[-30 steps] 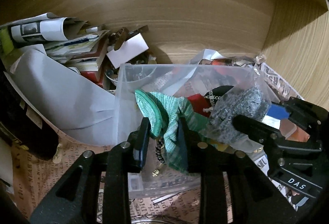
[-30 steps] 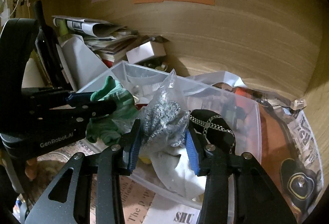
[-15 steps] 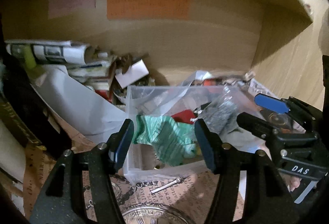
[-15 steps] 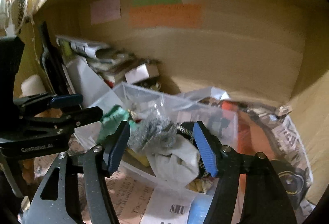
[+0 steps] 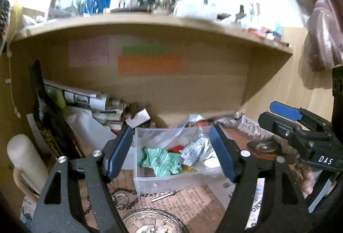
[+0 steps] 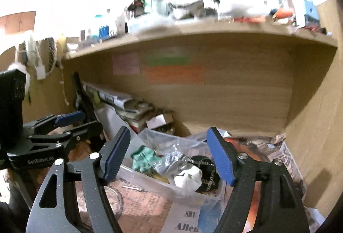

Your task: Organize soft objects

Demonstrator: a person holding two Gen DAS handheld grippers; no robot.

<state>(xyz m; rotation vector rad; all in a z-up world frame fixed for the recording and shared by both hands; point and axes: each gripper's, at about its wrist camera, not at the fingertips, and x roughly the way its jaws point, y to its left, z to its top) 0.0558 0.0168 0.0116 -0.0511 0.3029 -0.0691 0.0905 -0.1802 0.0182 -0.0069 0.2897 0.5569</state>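
Soft objects, a green cloth [image 5: 159,161] and a silvery bagged bundle [image 5: 194,148], lie in the clear bin [image 5: 171,180]; left gripper [image 5: 171,152] and right gripper [image 6: 169,158] hang spread and empty, seemingly between placements, so next comes finding another soft piece

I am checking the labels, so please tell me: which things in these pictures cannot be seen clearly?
- Paper notes on the back wall, both views: writing blurred.
- Top-shelf items, both views: blurred and overexposed.
- Clear bin bottom, both views: hidden under the green cloth and silver bag.
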